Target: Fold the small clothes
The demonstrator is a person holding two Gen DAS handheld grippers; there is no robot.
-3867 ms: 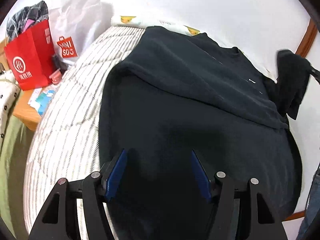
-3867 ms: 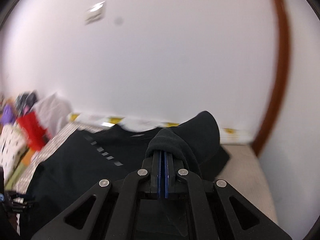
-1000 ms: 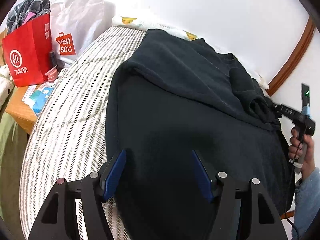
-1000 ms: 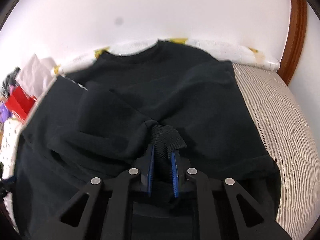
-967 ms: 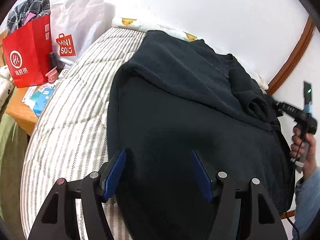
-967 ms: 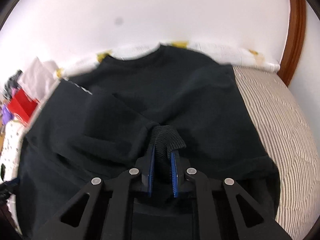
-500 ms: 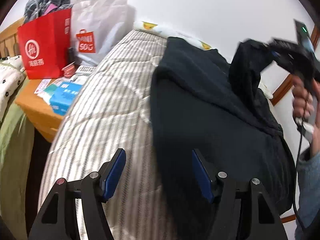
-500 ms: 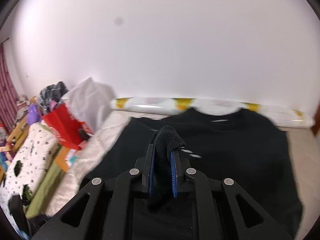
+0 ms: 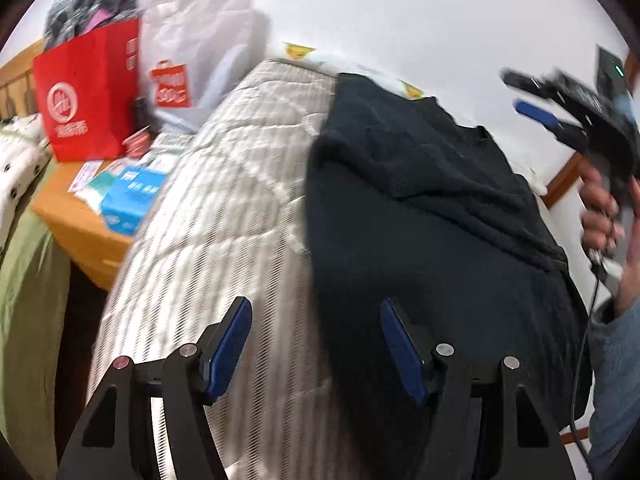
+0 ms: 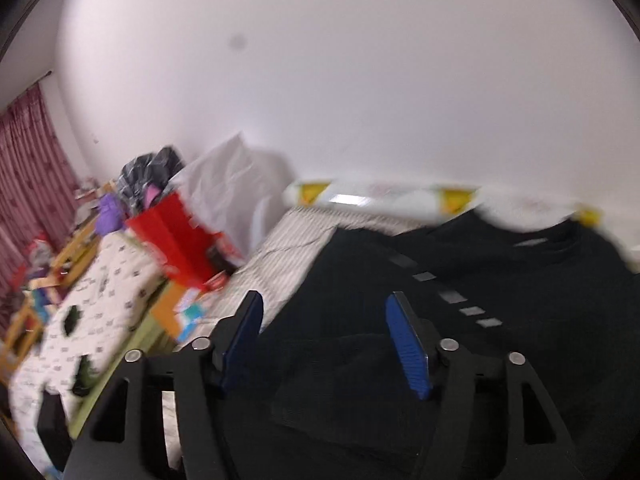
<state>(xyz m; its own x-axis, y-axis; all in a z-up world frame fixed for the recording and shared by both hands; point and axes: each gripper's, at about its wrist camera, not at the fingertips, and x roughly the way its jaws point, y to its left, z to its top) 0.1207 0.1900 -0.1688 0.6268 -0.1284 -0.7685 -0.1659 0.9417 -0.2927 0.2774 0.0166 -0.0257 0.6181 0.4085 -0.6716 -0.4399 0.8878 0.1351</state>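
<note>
A black sweatshirt [image 9: 432, 240] lies spread on the striped mattress [image 9: 224, 200], with a sleeve folded across its upper part. My left gripper [image 9: 316, 344] is open and empty, over the garment's left edge near the bed's front. My right gripper [image 10: 326, 340] is open and empty above the sweatshirt [image 10: 460, 340]. It also shows in the left wrist view [image 9: 560, 108], raised at the right, held in a hand.
A red paper bag [image 9: 88, 96] and a white shopping bag [image 9: 196, 64] stand on an orange nightstand [image 9: 76, 224] left of the bed. A white wall runs behind. A dotted white quilt [image 10: 88, 320] lies at far left.
My right gripper has let go of the sleeve cuff, opened, and lifted away. The sleeve now rests on the sweatshirt. My left gripper has shifted left toward the garment's edge.
</note>
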